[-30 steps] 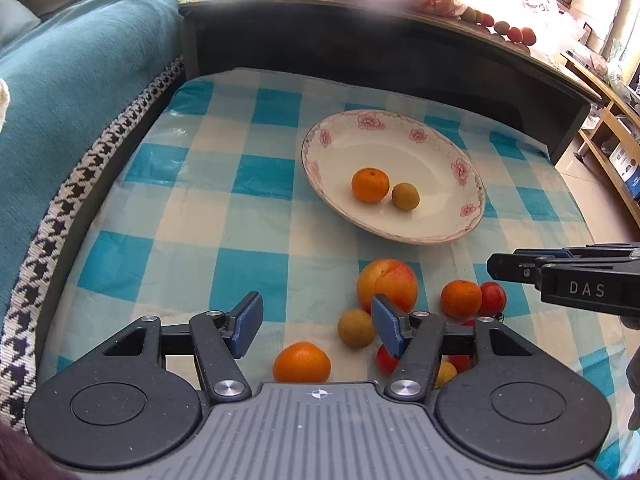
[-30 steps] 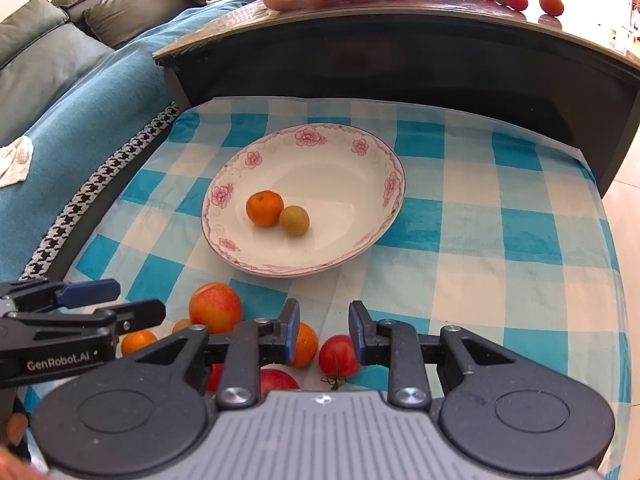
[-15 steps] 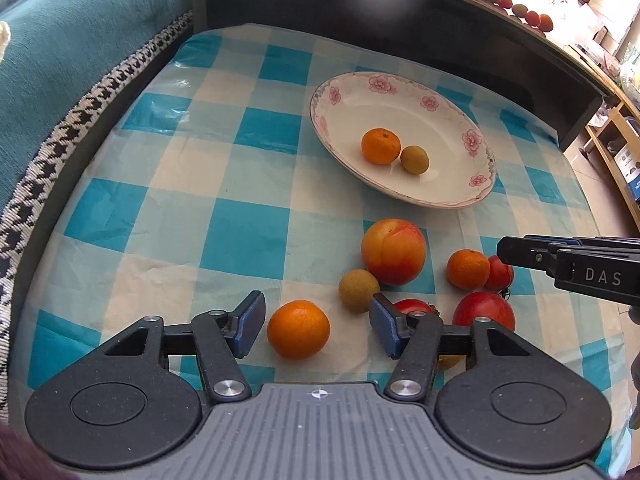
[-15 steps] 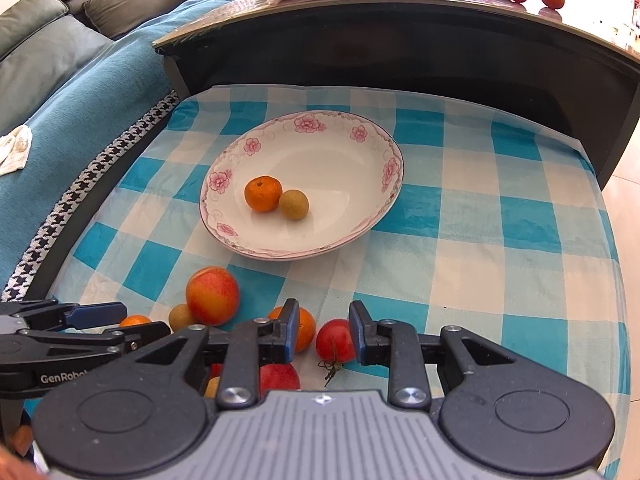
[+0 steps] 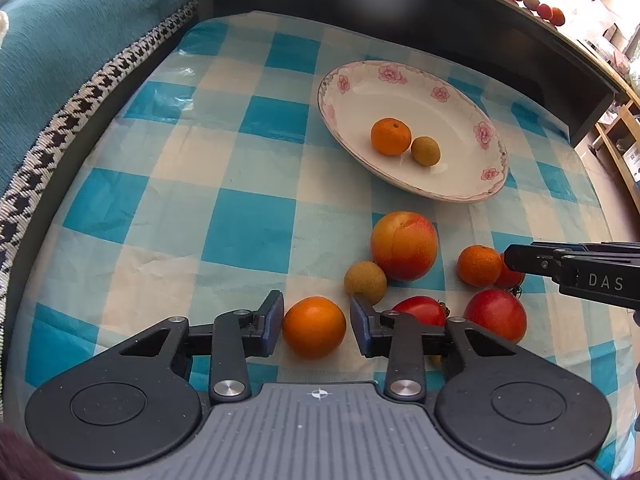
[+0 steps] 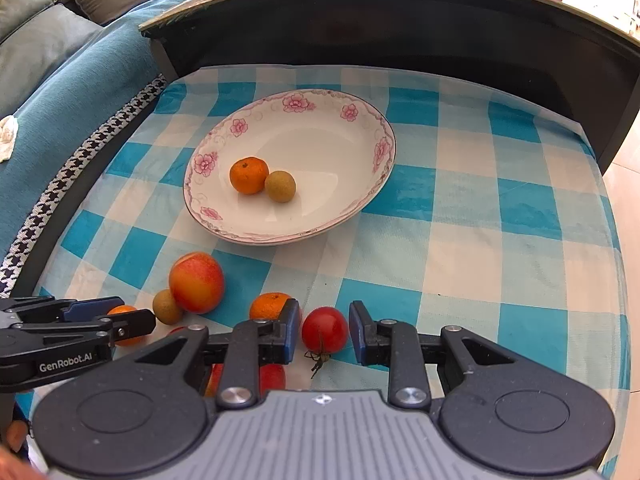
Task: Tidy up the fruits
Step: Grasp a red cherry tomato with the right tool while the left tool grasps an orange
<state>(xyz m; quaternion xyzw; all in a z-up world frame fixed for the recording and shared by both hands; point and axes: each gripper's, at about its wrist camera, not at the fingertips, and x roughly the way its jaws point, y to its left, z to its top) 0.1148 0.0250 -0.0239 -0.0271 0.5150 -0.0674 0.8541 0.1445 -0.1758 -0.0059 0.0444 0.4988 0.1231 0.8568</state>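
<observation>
Left gripper, jaws closing, brackets a mandarin on the checked cloth, pads not yet pressing. Right gripper stands slightly apart around a tomato. Flowered plate lies beyond, holding two fruits.

My left gripper tilts steeply down, its jaws closing about an orange; the blue pads stand just off its sides. My right gripper, pitched likewise, straddles a tomato with narrow gaps at both pads. The two grippers lie side by side, near each other.
</observation>
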